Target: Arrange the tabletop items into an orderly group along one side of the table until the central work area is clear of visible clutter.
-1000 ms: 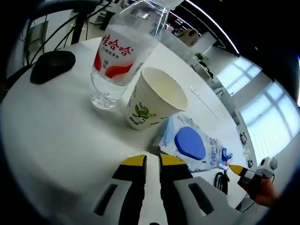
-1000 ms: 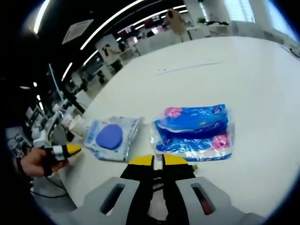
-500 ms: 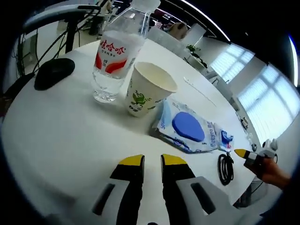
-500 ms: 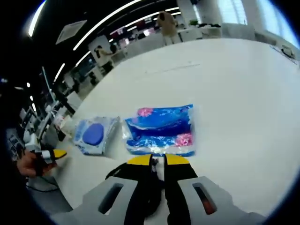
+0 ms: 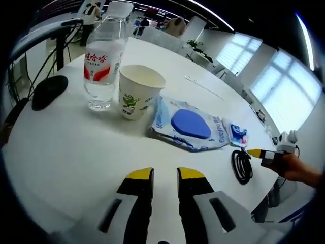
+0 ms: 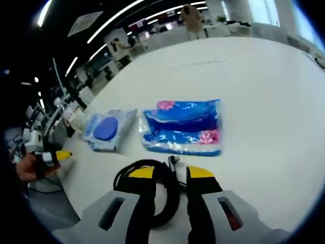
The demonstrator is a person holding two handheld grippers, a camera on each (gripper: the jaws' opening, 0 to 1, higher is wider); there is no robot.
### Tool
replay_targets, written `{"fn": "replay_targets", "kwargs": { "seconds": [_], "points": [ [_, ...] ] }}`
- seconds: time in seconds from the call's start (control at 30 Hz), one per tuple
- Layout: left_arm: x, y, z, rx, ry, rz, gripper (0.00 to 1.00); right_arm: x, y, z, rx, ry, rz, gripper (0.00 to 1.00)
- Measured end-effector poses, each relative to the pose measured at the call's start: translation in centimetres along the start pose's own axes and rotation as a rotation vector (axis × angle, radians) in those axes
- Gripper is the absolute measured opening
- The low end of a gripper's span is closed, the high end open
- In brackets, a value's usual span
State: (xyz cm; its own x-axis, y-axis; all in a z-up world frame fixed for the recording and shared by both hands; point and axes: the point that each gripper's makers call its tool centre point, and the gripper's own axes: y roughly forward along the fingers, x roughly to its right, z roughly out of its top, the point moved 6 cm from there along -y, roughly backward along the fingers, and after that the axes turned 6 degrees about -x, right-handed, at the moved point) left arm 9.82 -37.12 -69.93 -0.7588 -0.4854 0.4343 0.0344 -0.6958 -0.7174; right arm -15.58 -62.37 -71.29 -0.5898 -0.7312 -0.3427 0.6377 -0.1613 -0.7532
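Left gripper view: the left gripper [image 5: 165, 174], its two yellow-tipped jaws standing slightly apart and holding nothing, is hovering over the near edge of the round white worktop [image 5: 76, 152]. Lying or standing on the worktop are one clear plastic water bottle with a red-and-white label [image 5: 103, 61], upright; one white paper cup with a green printed motif [image 5: 137, 91], upright and just beside the bottle; one flat pale-blue packet with a dark blue oval panel [image 5: 192, 126], lying next to the cup; one coiled black cable [image 5: 241, 166], near the packet's far end; and one black computer mouse [image 5: 49, 91], well apart from the bottle near the worktop's edge. The right gripper [image 5: 255, 152], held in a person's hand [image 5: 294, 168], is showing at the right, its tip beside the coil. Right gripper view: the right gripper [image 6: 170, 173] is standing with its two jaws open astride the coiled black cable [image 6: 152, 193], one loop passing between them, not clamped. Beyond it are lying two packets side by side, the pale-blue packet with the oval panel [image 6: 107, 129] and one blue plastic packet with pink flower prints [image 6: 185, 127]. The left gripper [image 6: 60, 155] is showing at the left edge, held in a hand [image 6: 30, 166].
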Motion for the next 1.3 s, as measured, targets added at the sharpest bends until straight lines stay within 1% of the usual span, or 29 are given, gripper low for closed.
{"fn": "replay_targets", "kwargs": {
  "seconds": [0.1,0.2,0.33,0.43,0.53,0.6,0.73,1.0,1.1,1.3],
  "points": [
    [0.3,0.0,-0.2,-0.003,0.006,-0.006,0.16,-0.4,0.2,-0.2,-0.024,-0.043,0.009,0.25],
    [0.6,0.0,-0.3,-0.003,0.007,-0.011,0.16,-0.4,0.2,-0.4,-0.033,-0.098,0.013,0.27],
    [1.2,-0.3,-0.4,-0.004,0.034,-0.024,0.19,-0.5,0.3,-0.4,-0.054,-0.161,-0.001,0.24],
    [1.5,-0.8,-0.5,-0.005,0.049,-0.032,0.2,-0.6,0.4,-0.4,-0.083,-0.242,-0.019,0.23],
    [1.4,-1.1,-0.7,-0.002,0.051,-0.032,0.2,-0.9,0.6,-0.4,-0.087,-0.261,-0.017,0.21],
    [1.2,-1.4,-0.8,0.004,0.033,-0.028,0.2,-1.0,0.7,-0.3,-0.09,-0.279,-0.005,0.18],
    [0.8,-1.8,-0.7,0.01,0.024,-0.016,0.2,-1.3,0.8,-0.4,-0.101,-0.31,0.004,0.17],
    [1.3,-2.3,-0.5,0.027,0.028,-0.027,0.22,-2.1,1.0,-0.6,-0.115,-0.341,0.035,0.16],
    [1.6,-2.3,-0.7,0.024,0.041,-0.033,0.22,-3.1,1.2,-1.0,-0.13,-0.376,0.06,0.16],
    [1.8,-2.5,-0.8,0.023,0.044,-0.041,0.24,-4.5,1.5,-1.4,-0.13,-0.381,0.087,0.16]
  ]
}}
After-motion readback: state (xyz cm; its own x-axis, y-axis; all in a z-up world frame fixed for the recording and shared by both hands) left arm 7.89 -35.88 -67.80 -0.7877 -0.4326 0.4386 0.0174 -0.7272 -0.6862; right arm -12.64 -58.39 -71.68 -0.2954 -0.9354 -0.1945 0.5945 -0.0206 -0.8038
